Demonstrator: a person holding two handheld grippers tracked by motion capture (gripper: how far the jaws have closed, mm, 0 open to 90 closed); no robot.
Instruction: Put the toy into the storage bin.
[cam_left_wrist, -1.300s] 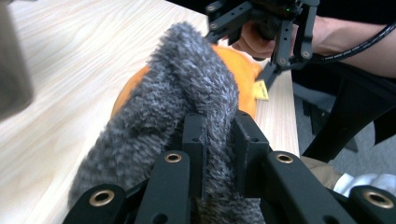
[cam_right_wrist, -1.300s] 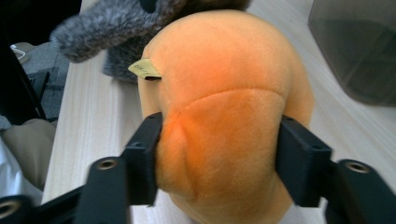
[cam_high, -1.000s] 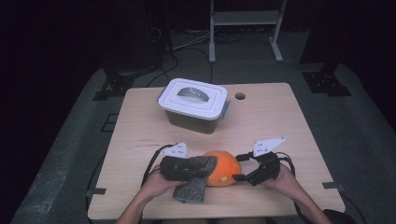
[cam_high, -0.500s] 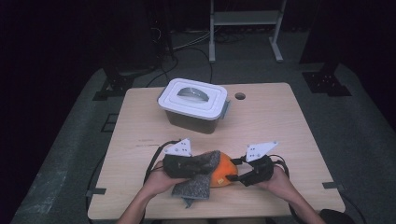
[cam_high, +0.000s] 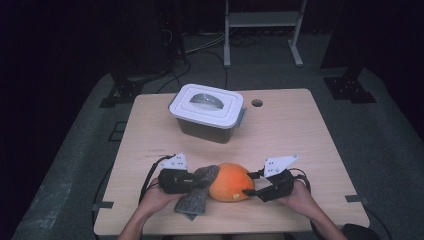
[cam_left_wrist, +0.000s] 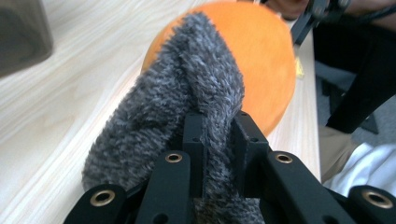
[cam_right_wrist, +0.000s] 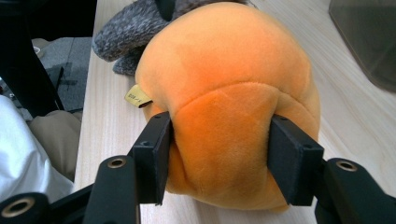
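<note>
Orange plush toy (cam_high: 230, 182) lies near the front edge of the wooden table (cam_high: 300, 130), between both hands. Right gripper (cam_right_wrist: 219, 140) has just been closing; its jaws now squeeze the toy's end from both sides. Left gripper (cam_left_wrist: 219, 135) has its jaws pinched tight on a grey fuzzy cloth (cam_left_wrist: 182, 98) draped against the toy's other end.

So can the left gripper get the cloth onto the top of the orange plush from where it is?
Probably yes. The left gripper is shut on the grey cloth, which already lies against the orange plush; nothing stands between them, and the right gripper pinches the plush's far end.
</note>
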